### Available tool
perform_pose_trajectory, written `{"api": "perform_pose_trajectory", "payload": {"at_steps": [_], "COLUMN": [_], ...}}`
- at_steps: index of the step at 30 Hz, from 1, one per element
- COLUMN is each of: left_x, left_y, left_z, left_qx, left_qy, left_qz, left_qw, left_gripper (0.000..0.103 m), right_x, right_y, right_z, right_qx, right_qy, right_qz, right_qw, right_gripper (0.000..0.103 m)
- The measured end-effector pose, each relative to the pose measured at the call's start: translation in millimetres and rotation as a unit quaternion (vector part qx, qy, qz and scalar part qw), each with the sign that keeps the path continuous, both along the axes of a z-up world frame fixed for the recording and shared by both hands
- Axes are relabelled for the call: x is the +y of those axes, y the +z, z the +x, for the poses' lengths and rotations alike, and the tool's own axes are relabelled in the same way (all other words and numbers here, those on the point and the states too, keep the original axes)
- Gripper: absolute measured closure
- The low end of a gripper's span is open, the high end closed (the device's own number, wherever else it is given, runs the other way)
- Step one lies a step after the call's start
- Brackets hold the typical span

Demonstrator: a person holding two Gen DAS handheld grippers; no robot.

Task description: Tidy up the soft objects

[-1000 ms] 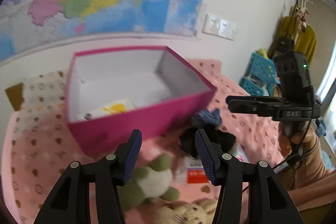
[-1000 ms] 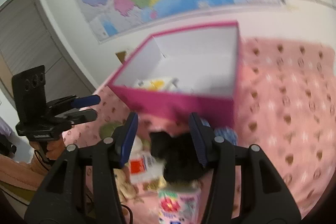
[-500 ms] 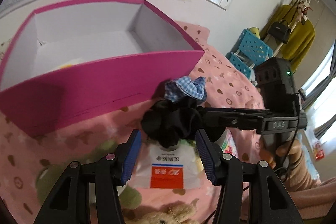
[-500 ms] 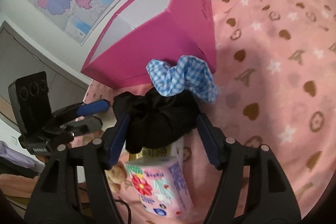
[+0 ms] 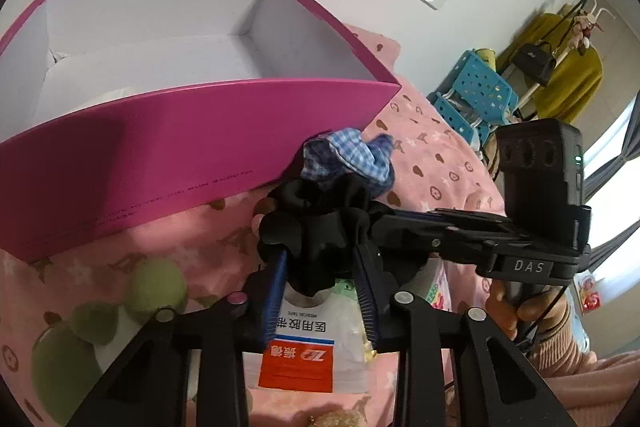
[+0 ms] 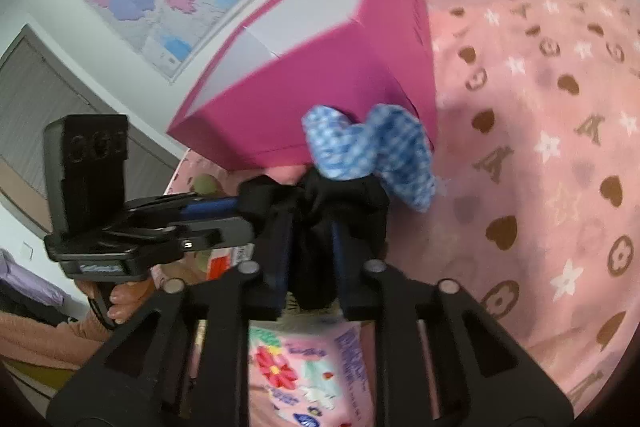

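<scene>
A black scrunchie (image 5: 316, 227) lies on the pink blanket just in front of the pink box (image 5: 160, 155). A blue checked scrunchie (image 5: 348, 159) rests against its far side. My left gripper (image 5: 320, 263) is shut on the black scrunchie from one side. My right gripper (image 6: 310, 231) is shut on the same black scrunchie (image 6: 320, 203) from the other side; the blue checked scrunchie (image 6: 372, 147) sits just beyond it. The pink box (image 6: 320, 83) is open-topped with white walls.
A green plush toy (image 5: 100, 327) lies at lower left. A medical tape packet (image 5: 304, 343) lies under the left gripper, a floral tissue pack (image 6: 304, 375) under the right. Blue stools (image 5: 468, 99) and a coat rack stand beyond the bed.
Both grippers have moved down and forward onto the black scrunchie and closed on it. One second ago both were open and higher above the box.
</scene>
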State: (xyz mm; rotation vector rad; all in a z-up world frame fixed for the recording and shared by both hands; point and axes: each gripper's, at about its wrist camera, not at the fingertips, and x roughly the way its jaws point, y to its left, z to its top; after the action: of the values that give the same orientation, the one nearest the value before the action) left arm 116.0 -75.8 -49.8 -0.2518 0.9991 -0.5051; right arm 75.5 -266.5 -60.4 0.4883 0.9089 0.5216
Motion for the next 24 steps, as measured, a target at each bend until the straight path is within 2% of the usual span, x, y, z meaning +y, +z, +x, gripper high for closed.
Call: {"api": "perform_pose_trajectory", "payload": {"at_steps": [3,11,13,15,16,17,18,19,20,24], "left_x": [2.9,9.2,10.0,11.1,11.8,15.9,19.4,19.2,21.3,25.8], "left_y": [3.3,23.8,26.1,22.1,18.4,14.1,8.8,6.1,2.8,-2.2], "left_z": [-2.9,-15.3,-18.1,-16.0,-14.4,-12.4,-10.7,-11.1,-10.4,-6.3], "left_qx": [-0.006,-0.039,-0.048,-0.042,-0.036,-0.028,-0.018,-0.013,-0.006,0.003], "left_qy": [-0.003,-0.008,-0.012,-0.007,-0.007,-0.007,-0.001,0.001,0.002,0.005], "left_qz": [-0.014,-0.037,-0.03,-0.015,-0.012,-0.011,-0.011,-0.013,-0.016,-0.034], "left_qw": [0.9999,0.9985,0.9983,0.999,0.9993,0.9995,0.9998,0.9998,0.9998,0.9994], "left_gripper": [0.084,0.086,0.086,0.086,0.086,0.086,0.082,0.078,0.071,0.059], "right_x": [6.0,15.0,19.2,16.7,12.4,4.4,0.2,-5.9,-9.2,-11.6], "right_y": [9.7,31.2,31.5,28.2,25.4,21.4,19.7,16.1,13.3,4.9], "right_z": [-5.1,-13.7,-14.3,-13.6,-13.8,-14.5,-14.7,-15.8,-16.0,-10.6], "right_qx": [-0.015,-0.048,-0.041,-0.03,-0.023,-0.011,-0.004,0.006,0.013,0.031], "right_qy": [0.006,0.027,0.036,0.016,0.011,-0.003,-0.014,-0.03,-0.033,-0.027], "right_qz": [-0.005,0.012,-0.005,-0.022,-0.018,-0.015,-0.019,-0.03,-0.028,-0.007], "right_qw": [1.0,0.998,0.999,0.999,1.0,1.0,1.0,0.999,0.999,0.999], "right_gripper": [0.094,0.095,0.095,0.091,0.082,0.068,0.059,0.044,0.04,0.04]}}
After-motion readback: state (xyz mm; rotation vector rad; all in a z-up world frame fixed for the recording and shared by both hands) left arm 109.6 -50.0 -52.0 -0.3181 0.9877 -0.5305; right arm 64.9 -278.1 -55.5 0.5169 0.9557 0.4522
